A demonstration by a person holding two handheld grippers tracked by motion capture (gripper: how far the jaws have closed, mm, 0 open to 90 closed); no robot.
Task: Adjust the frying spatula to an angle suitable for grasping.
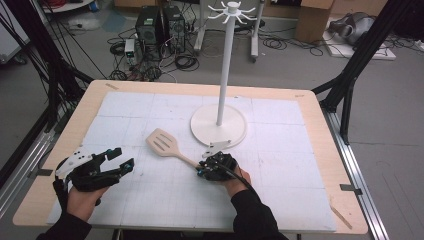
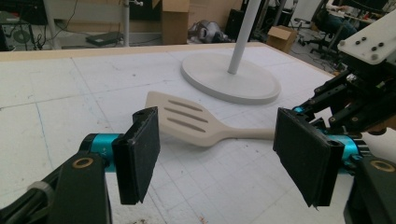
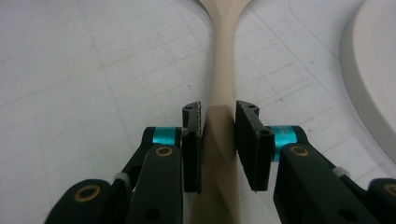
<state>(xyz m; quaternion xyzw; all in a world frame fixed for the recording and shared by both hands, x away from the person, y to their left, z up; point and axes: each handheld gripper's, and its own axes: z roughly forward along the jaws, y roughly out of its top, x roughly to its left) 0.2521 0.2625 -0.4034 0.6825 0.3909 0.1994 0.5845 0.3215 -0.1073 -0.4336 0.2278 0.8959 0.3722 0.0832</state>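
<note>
A pale wooden slotted spatula (image 1: 163, 143) lies on the white gridded mat, its head pointing to the far left and its handle running toward me. My right gripper (image 1: 201, 171) is shut on the end of that handle; in the right gripper view both pads press the sides of the spatula (image 3: 223, 70) handle at my right gripper (image 3: 218, 119). My left gripper (image 1: 124, 158) stands open at the near left, a short way from the spatula. In the left gripper view the spatula (image 2: 187, 119) lies beyond the wide-apart jaws of my left gripper (image 2: 217, 147).
A white hook stand (image 1: 219, 125) with a round base and tall pole rises just behind the spatula, close to my right hand. Its base (image 2: 229, 77) sits a little beyond the spatula head, and the base rim (image 3: 373, 74) curves along the right. The wooden table edge (image 1: 320, 125) frames the mat.
</note>
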